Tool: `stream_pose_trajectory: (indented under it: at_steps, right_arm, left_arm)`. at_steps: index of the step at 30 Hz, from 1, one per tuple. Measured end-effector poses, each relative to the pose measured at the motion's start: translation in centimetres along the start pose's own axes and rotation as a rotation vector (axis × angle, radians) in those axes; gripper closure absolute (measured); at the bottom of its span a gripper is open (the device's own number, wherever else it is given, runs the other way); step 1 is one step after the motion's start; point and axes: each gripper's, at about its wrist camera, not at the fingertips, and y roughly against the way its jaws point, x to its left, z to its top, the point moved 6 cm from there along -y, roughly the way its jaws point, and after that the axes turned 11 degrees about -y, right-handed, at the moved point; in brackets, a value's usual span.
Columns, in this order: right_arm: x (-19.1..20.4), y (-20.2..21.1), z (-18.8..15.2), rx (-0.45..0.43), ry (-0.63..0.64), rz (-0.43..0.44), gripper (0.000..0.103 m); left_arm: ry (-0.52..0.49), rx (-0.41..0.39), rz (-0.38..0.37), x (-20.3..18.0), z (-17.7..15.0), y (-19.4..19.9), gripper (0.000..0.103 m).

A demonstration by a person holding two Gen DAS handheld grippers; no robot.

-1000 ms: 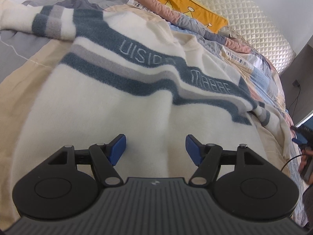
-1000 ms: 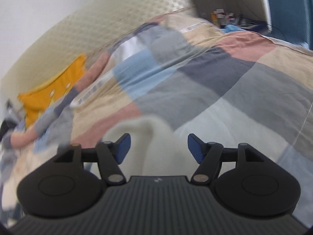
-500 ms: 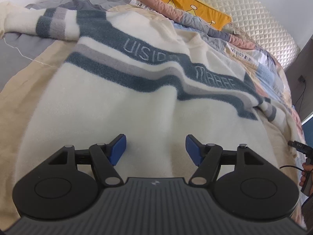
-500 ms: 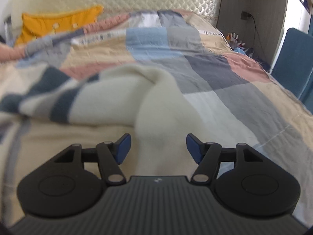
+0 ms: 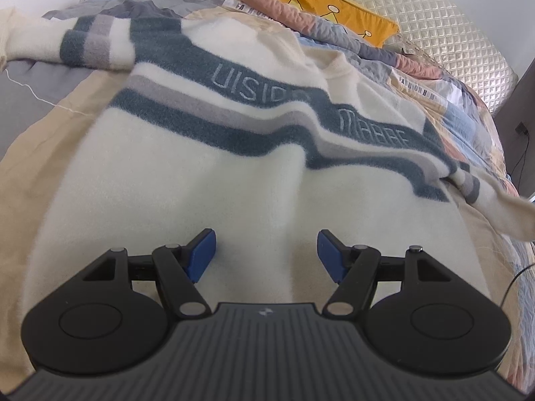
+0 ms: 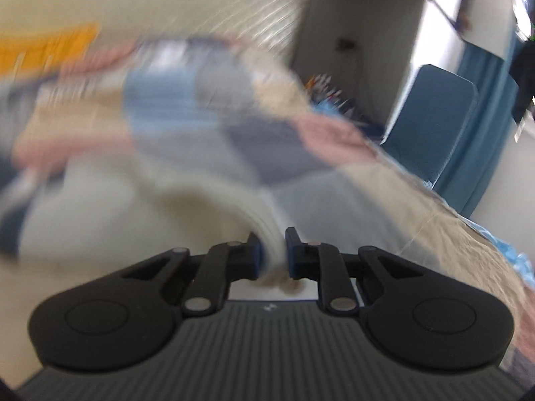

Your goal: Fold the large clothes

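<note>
A large cream sweater (image 5: 207,180) with blue and grey chest stripes lies spread on the bed, its sleeves stretched out left (image 5: 67,46) and right (image 5: 501,214). My left gripper (image 5: 265,255) is open and empty, hovering over the sweater's lower body. In the blurred right wrist view, my right gripper (image 6: 272,255) is shut on the cream cuff of the sweater's sleeve (image 6: 260,224), which trails away to the left.
The bed has a patchwork quilt (image 5: 461,113) and a quilted headboard (image 5: 451,23). A yellow pillow (image 5: 321,3) lies at the head. A blue chair (image 6: 434,127) and a bedside shelf (image 6: 327,90) stand to the right of the bed.
My right gripper has closed on the sleeve cuff and is moving fast, blurring its view. The left gripper has stayed open, drifting a little over the sweater.
</note>
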Motion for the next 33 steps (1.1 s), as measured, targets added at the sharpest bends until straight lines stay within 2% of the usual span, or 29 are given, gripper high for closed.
stream_pose_trajectory:
  at_steps: [4,8,13,15,20,21,23,26,29,33]
  right_arm:
    - [-3.0,-0.8,5.0,-0.043,-0.203,0.028,0.085]
    - [-3.7,-3.7,6.4,0.023,-0.239,0.028,0.085]
    - [-4.6,-8.6,3.6,0.185,-0.327,0.016,0.083]
    - [-5.3,-9.8,2.2,0.199,-0.349,-0.002,0.078]
    - [-7.8,-10.8,-0.6,0.22,-0.399,-0.062,0.077]
    - [-8.1,-10.6,-0.9,0.225,-0.404,-0.07,0.077]
    - [-8.2,-9.8,-1.0,0.24,-0.417,-0.031,0.077]
    - [-6.5,-7.3,-0.7,0.249,-0.343,0.038,0.077]
    - [-4.4,-3.6,-0.3,0.252,-0.299,0.125,0.077]
    - [-1.0,2.4,-1.0,0.315,-0.319,0.258,0.076]
  left_arm:
    - [0.025,0.009,-0.016,0.2,0.2,0.4,0.031]
    - [0.069,0.012,-0.029,0.6,0.6,0.6,0.031]
    - [0.091,0.028,-0.049,1.0,1.2,0.8,0.031]
    - [0.095,0.017,-0.057,1.2,1.7,1.1,0.031]
    - [0.125,0.0,-0.053,1.9,2.5,1.7,0.031]
    - [0.129,-0.002,-0.047,2.1,2.6,1.7,0.031]
    - [0.135,-0.004,-0.039,2.5,2.6,1.9,0.031]
    - [0.151,-0.015,-0.045,2.9,2.4,2.3,0.031]
    - [0.141,-0.013,-0.068,2.5,1.7,2.6,0.031]
    - [0.126,-0.034,-0.06,2.4,1.3,3.3,0.031]
